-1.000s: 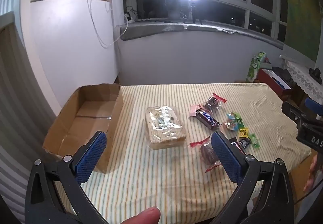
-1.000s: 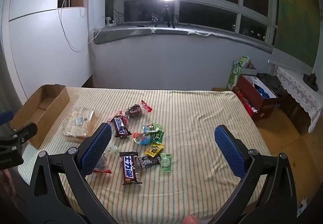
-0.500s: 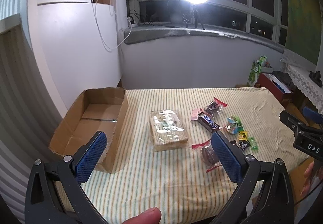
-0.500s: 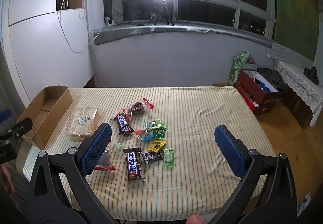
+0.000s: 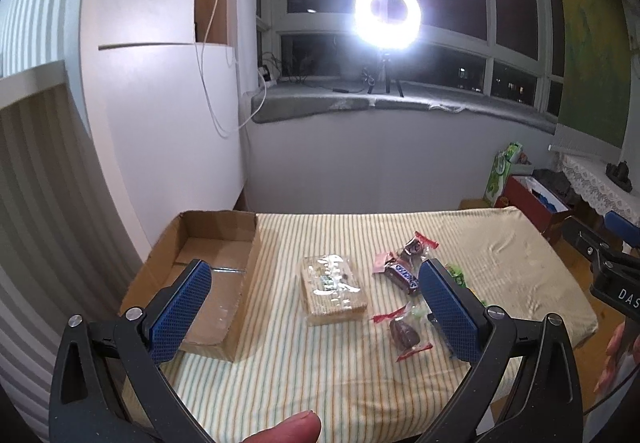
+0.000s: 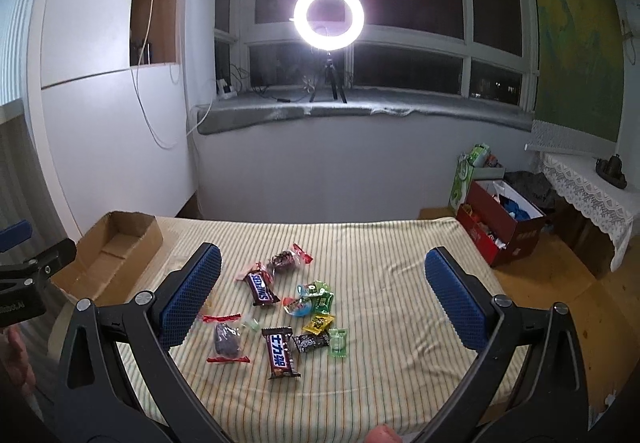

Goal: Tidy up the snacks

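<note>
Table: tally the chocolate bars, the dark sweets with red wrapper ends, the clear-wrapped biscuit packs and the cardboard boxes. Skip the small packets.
Chocolate bars: 2
Red-ended sweets: 2
Clear-wrapped biscuit pack: 1
Cardboard box: 1
Total: 6

L wrist view: right blue pad (image 5: 448, 309) hides snacks at 4 o'clock. R wrist view: left pad (image 6: 190, 297) covers clear cracker pack; cardboard box (image 6: 116, 255) partly blocked at 9 o'clock.
</note>
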Tool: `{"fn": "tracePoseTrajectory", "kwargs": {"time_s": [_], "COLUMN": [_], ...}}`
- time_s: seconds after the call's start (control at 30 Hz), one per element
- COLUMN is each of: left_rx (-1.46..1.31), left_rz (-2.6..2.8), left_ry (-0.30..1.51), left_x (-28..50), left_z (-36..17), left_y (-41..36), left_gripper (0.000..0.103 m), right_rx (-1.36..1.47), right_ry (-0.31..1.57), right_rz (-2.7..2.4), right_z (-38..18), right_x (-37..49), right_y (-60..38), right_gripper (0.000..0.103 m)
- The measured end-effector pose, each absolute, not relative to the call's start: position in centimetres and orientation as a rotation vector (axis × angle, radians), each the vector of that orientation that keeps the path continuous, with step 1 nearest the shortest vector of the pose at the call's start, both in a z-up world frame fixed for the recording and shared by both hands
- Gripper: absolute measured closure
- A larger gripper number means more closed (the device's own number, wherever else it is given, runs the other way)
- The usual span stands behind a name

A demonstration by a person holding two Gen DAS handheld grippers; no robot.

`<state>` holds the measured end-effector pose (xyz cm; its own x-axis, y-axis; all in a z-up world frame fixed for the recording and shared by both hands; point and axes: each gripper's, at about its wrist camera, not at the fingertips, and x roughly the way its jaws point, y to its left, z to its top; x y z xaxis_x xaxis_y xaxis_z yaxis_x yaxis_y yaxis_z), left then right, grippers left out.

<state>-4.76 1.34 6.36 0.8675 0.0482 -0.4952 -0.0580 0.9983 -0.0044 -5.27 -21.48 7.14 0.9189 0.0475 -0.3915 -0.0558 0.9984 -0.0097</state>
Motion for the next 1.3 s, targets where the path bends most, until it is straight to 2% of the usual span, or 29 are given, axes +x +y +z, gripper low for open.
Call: {"fn": "tracePoseTrajectory", "kwargs": {"time_s": [0.87,1.3], "left_rx": [0.0,-0.006], "left_rz": [0.038,0.025], "left_ry": [0.471,0.535], "left_x": [-7.3,-7.5], "left_z": [7.4,4.9], "left_y": [-0.3,-0.5], "left_gripper": [0.0,0.0], "right_rx": [-0.022,-0.036], "right_ry": [0.372,0.48], "right_rz": [0.037,0.013], "right_z": [8.4,4.8], "right_x": [-8.5,-8.2], "right_y": [-22.3,-22.5], "right_gripper": [0.0,0.0]}}
